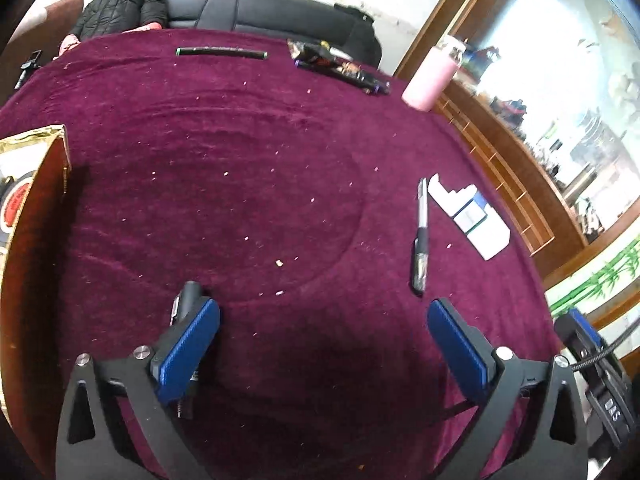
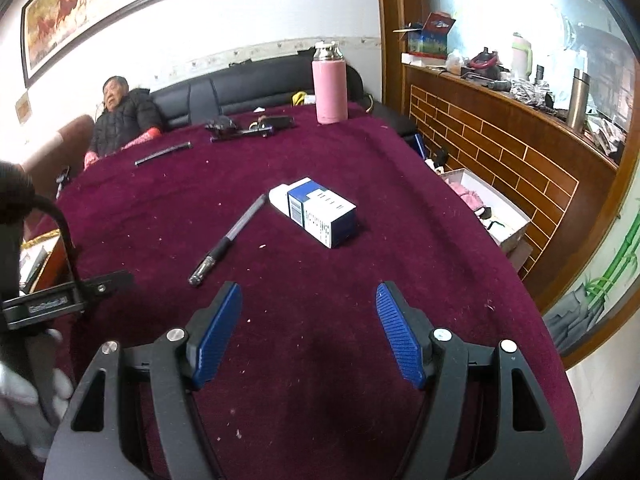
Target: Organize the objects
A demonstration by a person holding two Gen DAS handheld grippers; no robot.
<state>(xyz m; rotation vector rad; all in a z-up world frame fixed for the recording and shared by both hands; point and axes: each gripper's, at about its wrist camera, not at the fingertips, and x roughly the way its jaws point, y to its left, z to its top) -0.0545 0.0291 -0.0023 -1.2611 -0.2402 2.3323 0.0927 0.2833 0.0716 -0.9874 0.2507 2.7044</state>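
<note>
Both claws hung released over the maroon cloth (image 2: 160,208): the left gripper (image 1: 324,320) gaped wide, the right gripper (image 2: 309,314) stood open, nothing between their pads. The pen (image 2: 228,240) lay mid-frame left of the box (image 2: 316,212), just beside it.

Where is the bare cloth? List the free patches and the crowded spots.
Free: the wide middle of the cloth, between the wooden box and the pen. Crowded: the pen beside the carton, and the far edge with the pink flask and dark clutter.

Maroon velvet tablecloth (image 2: 360,360), pale-flecked; white-and-blue box (image 2: 320,212) ahead; pink flask (image 2: 329,92) beyond; ribbed blue pads (image 2: 400,340).
</note>
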